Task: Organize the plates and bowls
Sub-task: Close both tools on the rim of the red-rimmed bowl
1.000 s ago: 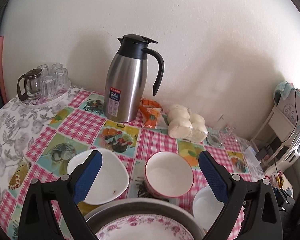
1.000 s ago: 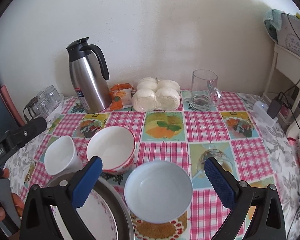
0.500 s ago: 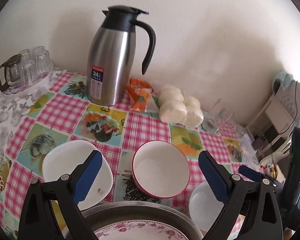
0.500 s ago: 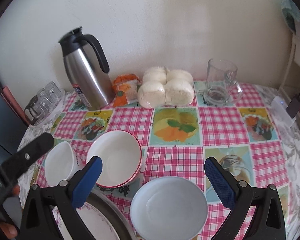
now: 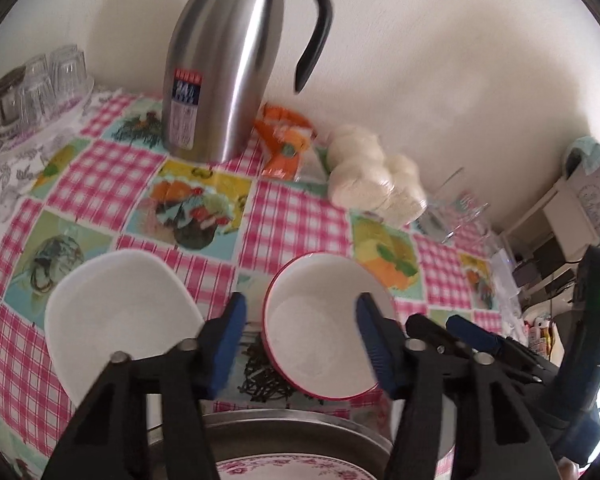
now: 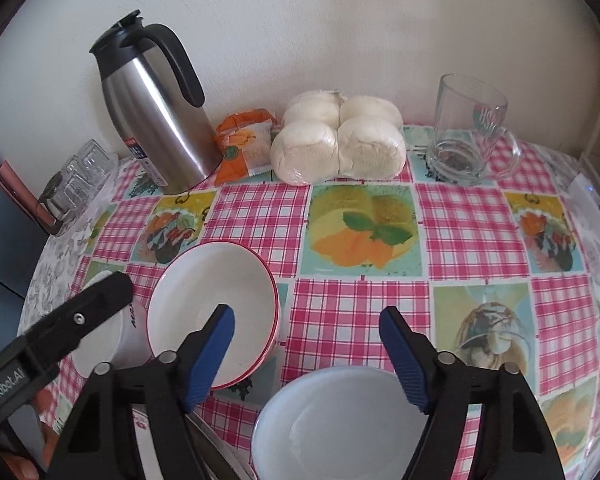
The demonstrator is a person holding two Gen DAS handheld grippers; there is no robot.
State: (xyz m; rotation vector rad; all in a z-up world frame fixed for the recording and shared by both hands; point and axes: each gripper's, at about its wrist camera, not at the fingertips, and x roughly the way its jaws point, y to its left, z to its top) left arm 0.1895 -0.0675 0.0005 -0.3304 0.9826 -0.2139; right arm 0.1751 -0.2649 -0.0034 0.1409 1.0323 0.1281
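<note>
The left claw [image 5: 300, 340] is hanging over the red-rimmed bowl [image 5: 320, 328] w/ its blue pads [image 5: 228, 340] closing in; the bowl's near edge is sitting between the pads, but they aren't squeezing it, so nothing is held. That bowl is sitting on the checked tablecloth [image 5: 296, 216], in front of the steel jug [image 5: 224, 64]. The square white bowl [image 5: 120, 316] is lying just left of the red-rimmed bowl, & the flowery plate [image 5: 284, 470] is resting on a grey tray [image 5: 300, 428] right in front of it. The right claw [image 6: 306, 344] is hanging just right of the red-rimmed bowl, above the pale blue bowl [image 6: 340, 424], its pads closing too w/ nothing pinched between them. That blue bowl is sitting right of the red-rimmed bowl, close to it. Far behind the red-rimmed bowl, by the wall, are lying an orange packet [image 6: 246, 144], a pack of white buns [image 6: 336, 140] & a glass mug [image 6: 468, 128].
</note>
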